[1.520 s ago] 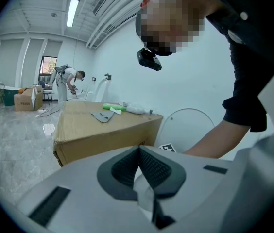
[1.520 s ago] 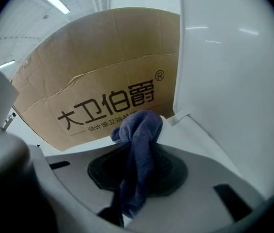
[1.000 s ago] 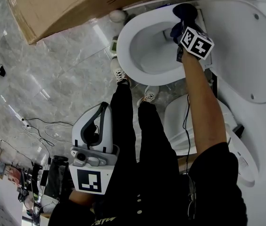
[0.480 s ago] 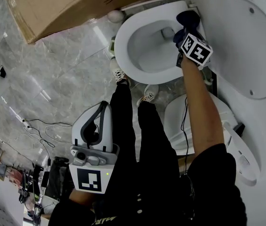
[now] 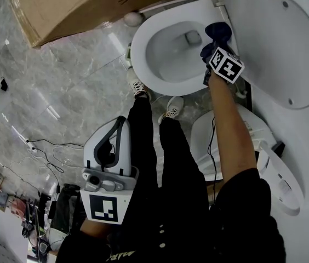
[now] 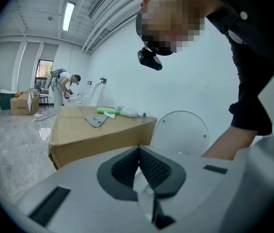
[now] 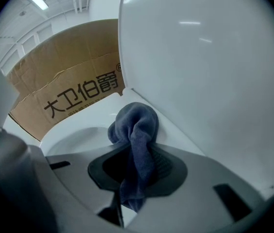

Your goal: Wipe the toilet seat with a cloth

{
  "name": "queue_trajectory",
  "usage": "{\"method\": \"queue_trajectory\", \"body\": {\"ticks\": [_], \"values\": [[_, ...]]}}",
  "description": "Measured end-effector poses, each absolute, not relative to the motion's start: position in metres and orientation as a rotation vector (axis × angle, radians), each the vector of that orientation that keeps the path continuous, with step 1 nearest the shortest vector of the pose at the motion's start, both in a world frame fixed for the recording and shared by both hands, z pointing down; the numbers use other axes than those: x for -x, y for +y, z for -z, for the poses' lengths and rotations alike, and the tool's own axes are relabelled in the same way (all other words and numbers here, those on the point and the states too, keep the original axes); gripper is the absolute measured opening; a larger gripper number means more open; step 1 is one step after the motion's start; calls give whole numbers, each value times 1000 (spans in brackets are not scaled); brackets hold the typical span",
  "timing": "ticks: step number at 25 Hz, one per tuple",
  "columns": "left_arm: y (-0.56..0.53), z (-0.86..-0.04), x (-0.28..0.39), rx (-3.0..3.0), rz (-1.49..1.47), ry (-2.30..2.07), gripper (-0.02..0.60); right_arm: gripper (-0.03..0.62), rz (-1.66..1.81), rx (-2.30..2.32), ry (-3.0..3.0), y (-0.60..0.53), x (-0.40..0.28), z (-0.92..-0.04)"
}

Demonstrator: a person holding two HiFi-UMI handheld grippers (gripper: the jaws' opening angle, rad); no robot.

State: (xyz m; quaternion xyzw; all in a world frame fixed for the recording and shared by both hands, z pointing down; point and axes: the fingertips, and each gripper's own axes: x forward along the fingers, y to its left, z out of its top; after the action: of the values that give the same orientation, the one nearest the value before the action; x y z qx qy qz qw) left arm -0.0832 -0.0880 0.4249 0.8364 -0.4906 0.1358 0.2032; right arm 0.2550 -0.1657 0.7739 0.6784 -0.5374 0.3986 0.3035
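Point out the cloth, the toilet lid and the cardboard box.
cloth (image 7: 137, 130), right gripper view, its bunched upper part.
toilet lid (image 5: 283, 43), head view, middle of its raised face.
cardboard box (image 5: 72, 4), head view, its broad face.

Bearings read in the head view from the right gripper and its cloth.

- 1 to 5 o'clock: raised lid, a wall just beside the gripper. No passage.
- 9 o'clock: open bowl, free. The seat is bare along its whole far arc.
- 11 o'clock: box, standing just beside the seat. The gap there is narrow.
- 6 o'clock: the person's forearm, with a second toilet close alongside.
- 7 o'clock: legs and shoes, near the bowl's front.
- 8 o'clock, well apart: open floor, with cables farther out.
- Left gripper: held beside the legs, with free air on its floor side.
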Motion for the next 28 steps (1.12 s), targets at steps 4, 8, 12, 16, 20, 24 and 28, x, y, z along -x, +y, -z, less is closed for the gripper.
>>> {"method": "queue_trajectory", "body": {"ticks": [4, 8, 12, 16, 20, 24, 28], "values": [[-84, -423, 79, -2343, -374, -1360, 9, 80, -1099, -1814, -1385, -147, -257, -778], [-79, -419, 74, -2356, -373, -1357, 9, 80, -1142, -1831, -1368, -131, -258, -779], [-76, -416, 70, -2363, -372, -1355, 9, 79, -1208, -1868, -1341, -116, -259, -780], [-73, -415, 66, -2369, -370, -1354, 9, 78, -1282, -1920, -1306, -104, -259, -783], [-71, -412, 65, -2374, -364, -1360, 9, 78, -1301, -1913, -1308, -103, -258, -783], [-67, -407, 66, -2379, -362, -1367, 9, 80, -1313, -1885, -1336, -97, -253, -779], [-67, -400, 65, -2386, -362, -1376, 9, 80, -1311, -1896, -1396, -90, -245, -767]]}}
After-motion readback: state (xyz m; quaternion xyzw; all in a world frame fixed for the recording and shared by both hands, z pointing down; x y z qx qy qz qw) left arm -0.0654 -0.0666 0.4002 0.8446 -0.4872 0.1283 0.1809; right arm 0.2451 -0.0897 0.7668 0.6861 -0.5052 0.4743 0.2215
